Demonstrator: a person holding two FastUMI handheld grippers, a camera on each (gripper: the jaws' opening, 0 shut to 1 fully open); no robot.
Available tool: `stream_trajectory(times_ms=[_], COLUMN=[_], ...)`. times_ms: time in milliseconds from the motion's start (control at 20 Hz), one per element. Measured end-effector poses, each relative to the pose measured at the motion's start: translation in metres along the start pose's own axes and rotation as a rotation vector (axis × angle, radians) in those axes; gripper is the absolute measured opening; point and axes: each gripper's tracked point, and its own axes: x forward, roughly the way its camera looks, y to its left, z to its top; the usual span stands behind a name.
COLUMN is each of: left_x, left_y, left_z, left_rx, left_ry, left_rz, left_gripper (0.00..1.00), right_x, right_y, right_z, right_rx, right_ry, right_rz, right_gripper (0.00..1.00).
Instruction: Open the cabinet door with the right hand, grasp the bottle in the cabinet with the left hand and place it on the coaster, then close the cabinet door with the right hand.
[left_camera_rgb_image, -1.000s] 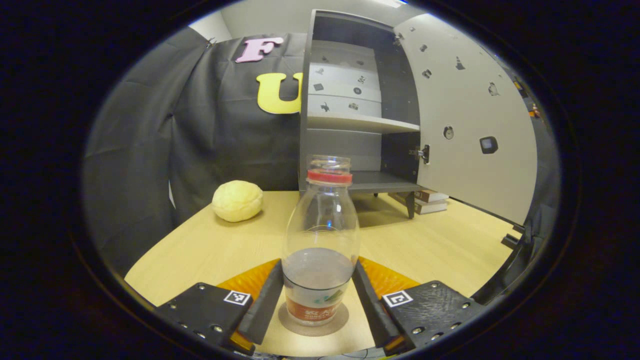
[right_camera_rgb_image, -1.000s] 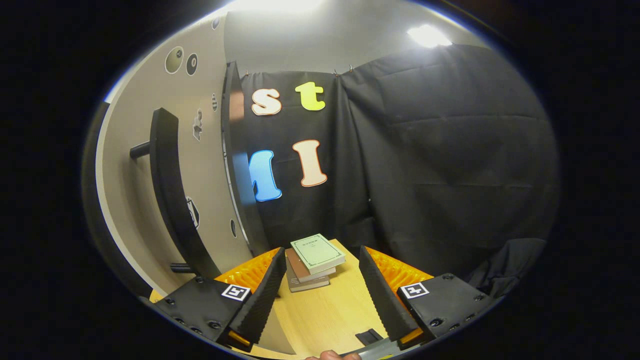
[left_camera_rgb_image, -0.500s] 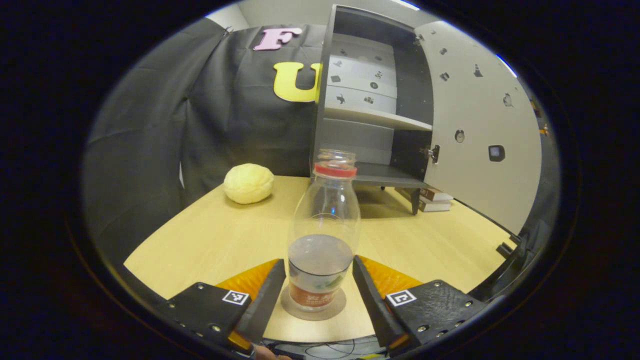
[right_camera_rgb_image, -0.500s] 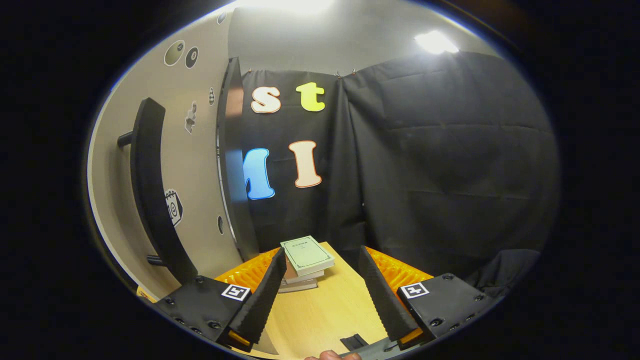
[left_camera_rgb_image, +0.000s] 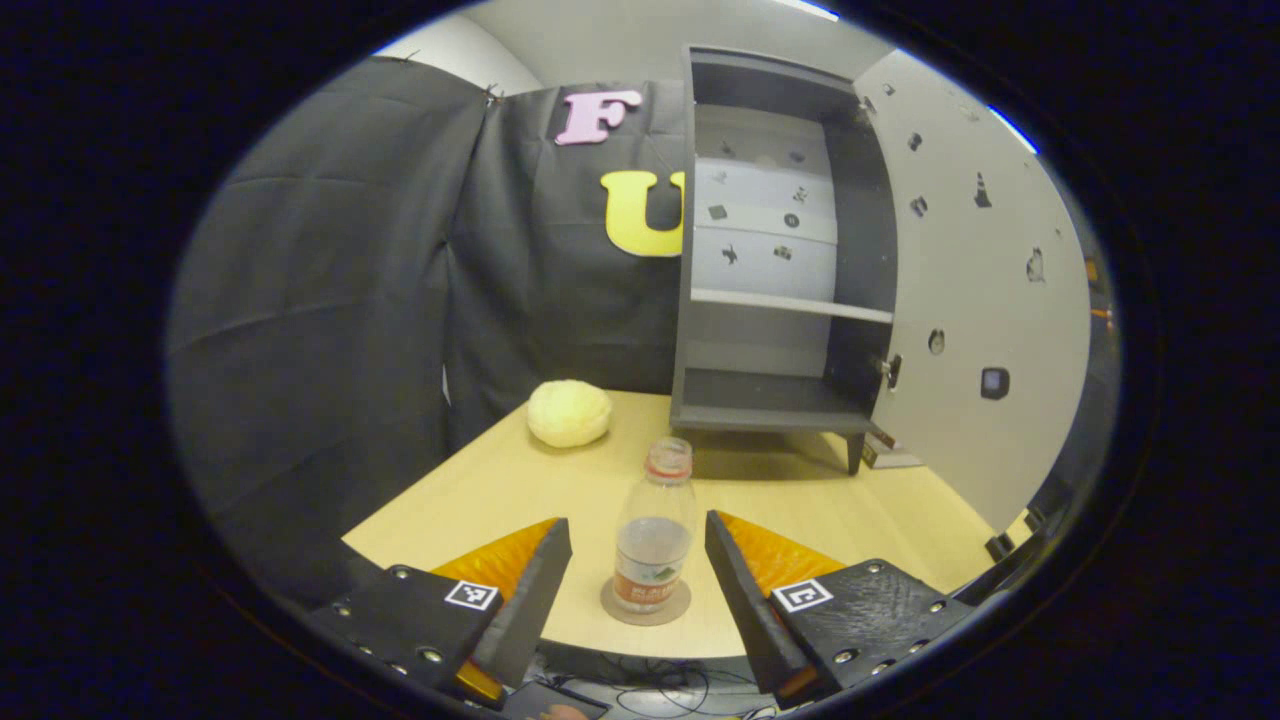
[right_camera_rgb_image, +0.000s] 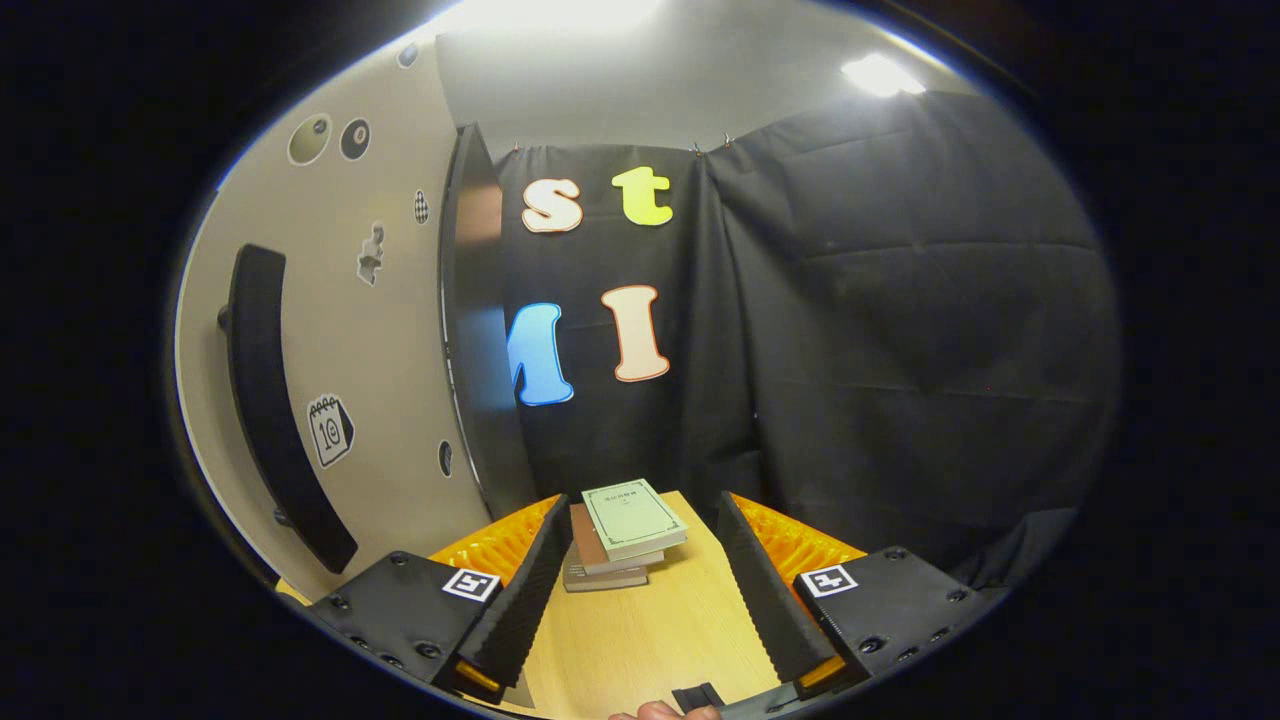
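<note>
In the left gripper view, the bottle (left_camera_rgb_image: 653, 540) stands upright on the coaster (left_camera_rgb_image: 646, 604) at the near edge of the worktop (left_camera_rgb_image: 500, 490), between the spread fingers of the left claw (left_camera_rgb_image: 637, 585) and touching neither. Far left of it lies a round lump (left_camera_rgb_image: 569, 412). The cabinet (left_camera_rgb_image: 780, 260) stands at the far right, its door (left_camera_rgb_image: 980, 300) swung out on the right. In the right gripper view, a stack of books (right_camera_rgb_image: 622, 532) lies on the worktop beyond the open right claw (right_camera_rgb_image: 640, 590), with the door and its handle (right_camera_rgb_image: 275, 410) at left.
</note>
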Motion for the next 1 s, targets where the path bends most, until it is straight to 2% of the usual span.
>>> stream_trajectory(times_ms=[150,200,250,300,350,400,450,500,600,700,750,850,950,1000], left_x=[-0.026,-0.035,-0.042,-0.052,-0.062,-0.071,-0.078,-0.083,-0.091,-0.087,-0.084,-0.077,-0.071,-0.069], left_y=[-0.017,-0.021,-0.028,-0.035,-0.040,-0.044,-0.050,-0.056,-0.067,-0.063,-0.061,-0.062,-0.053,-0.048], left_z=[0.051,0.060,0.061,0.068,0.075,0.082,0.094,0.103,0.120,0.129,0.130,0.133,0.127,0.128], left_rx=[-0.032,-0.044,-0.055,-0.062,-0.067,-0.075,-0.092,-0.107,-0.111,-0.062,-0.047,-0.061,-0.072,-0.072], left_ry=[-0.058,-0.058,-0.050,-0.050,-0.049,-0.059,-0.070,-0.081,-0.102,-0.092,-0.087,-0.094,-0.095,-0.094], left_rz=[0.026,0.038,0.045,0.058,0.077,0.089,0.089,0.078,0.057,0.056,0.044,0.007,-0.017,-0.021], left_gripper=[0.82,0.84,0.81,0.84,0.81,0.84,0.84,0.82,0.82,0.83,0.81,0.82,0.86,0.81], right_x=[0.005,0.005,0.005,0.004,0.002,0.000,-0.003,-0.005,-0.010,-0.015,-0.018,-0.026,-0.029,-0.030], right_y=[0.005,0.009,0.017,0.025,0.034,0.040,0.044,0.048,0.055,0.060,0.065,0.077,0.078,0.079], right_z=[0.007,0.009,0.012,0.014,0.017,0.020,0.022,0.024,0.026,0.026,0.027,0.028,0.031,0.034], right_rx=[0.026,0.033,0.039,0.041,0.036,0.021,0.005,-0.006,-0.023,-0.026,-0.015,0.014,0.017,0.012], right_ry=[0.022,0.031,0.041,0.051,0.055,0.055,0.052,0.049,0.043,0.047,0.052,0.059,0.051,0.045], right_rz=[0.086,0.120,0.166,0.208,0.251,0.282,0.301,0.315,0.330,0.332,0.335,0.349,0.303,0.281], right_gripper=[0.87,0.94,0.87,0.87,0.87,0.87,0.94,0.94,0.93,0.93,0.93,0.94,0.93,0.92])
